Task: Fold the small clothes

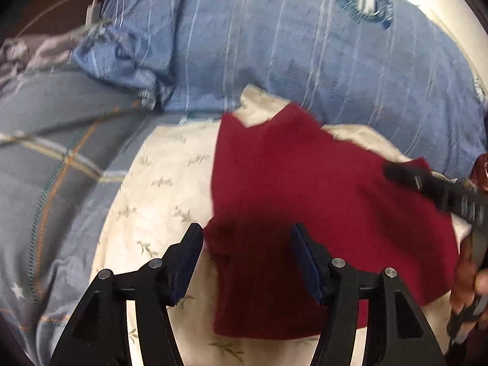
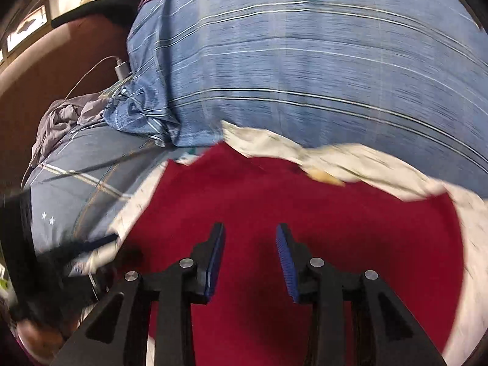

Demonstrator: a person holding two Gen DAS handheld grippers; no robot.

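Soft red cloth (image 1: pixel 305 183) lies flat on cream sheet (image 1: pixel 158 183); left claw (image 1: pixel 246 244) and right claw (image 2: pixel 250 244) gape, empty.

We see a dark red garment (image 1: pixel 320 189), plain. Cream cloth (image 1: pixel 158 189) beneath, with faint olive sprigs. Blue pillow (image 1: pixel 289 61), pale stripes. Grey-blue cover (image 1: pixel 45 167), orange and white check lines.

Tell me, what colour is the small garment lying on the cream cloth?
Dark red, plain. The garment shows best in the left wrist view.

No legible text (emblem blurred)
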